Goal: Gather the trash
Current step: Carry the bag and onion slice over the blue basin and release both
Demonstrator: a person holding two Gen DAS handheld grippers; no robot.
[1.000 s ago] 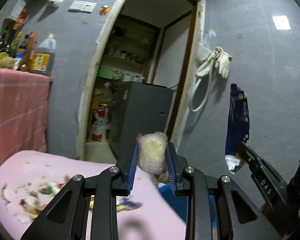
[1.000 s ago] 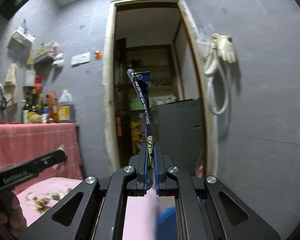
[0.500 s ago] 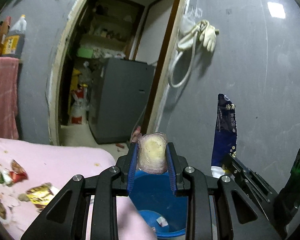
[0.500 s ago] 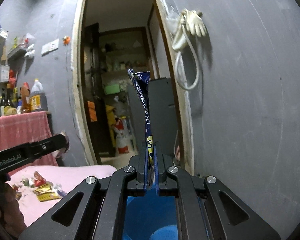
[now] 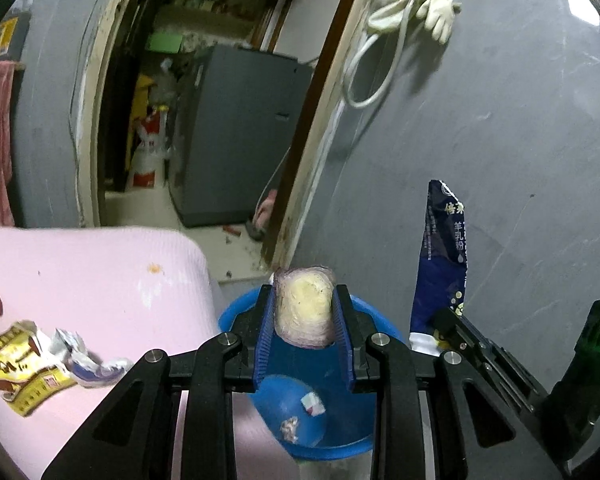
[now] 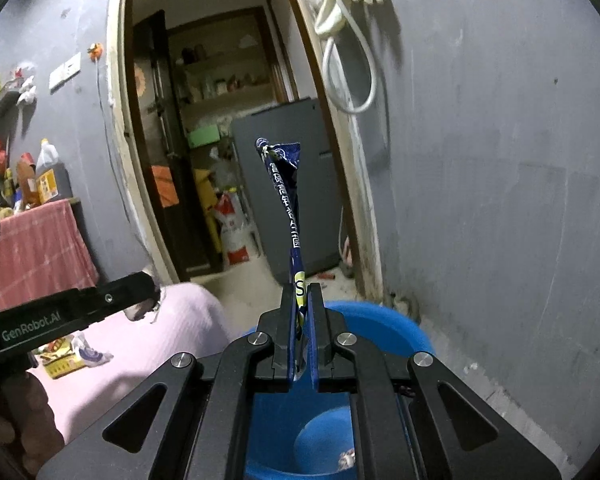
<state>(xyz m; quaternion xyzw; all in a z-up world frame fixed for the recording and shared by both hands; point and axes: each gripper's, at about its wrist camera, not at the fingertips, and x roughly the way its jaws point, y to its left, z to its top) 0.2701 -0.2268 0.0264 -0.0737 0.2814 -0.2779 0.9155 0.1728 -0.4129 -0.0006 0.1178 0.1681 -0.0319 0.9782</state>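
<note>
My left gripper (image 5: 304,312) is shut on a pale, purple-edged onion piece (image 5: 303,306), held over the blue bin (image 5: 364,436). The bin holds a few small scraps (image 5: 312,404). My right gripper (image 6: 303,304) is shut on a flat dark blue wrapper (image 6: 286,200) that stands upright above the blue bin (image 6: 380,328). In the left wrist view the same blue wrapper (image 5: 442,264) and right gripper (image 5: 452,328) show at the right. In the right wrist view the left gripper (image 6: 140,292) reaches in from the left, its tips half hidden.
A pink-covered table (image 5: 100,280) beside the bin carries a yellow wrapper (image 5: 24,372) and other crumpled litter (image 6: 76,356). A grey wall (image 5: 500,140) stands behind the bin, with a hose and glove (image 5: 412,12) hanging. An open doorway (image 6: 220,120) shows a grey cabinet (image 5: 236,132).
Both grippers have swung right and dipped down from the table toward the blue bin, which now fills the lower view. Each still grips its item.
</note>
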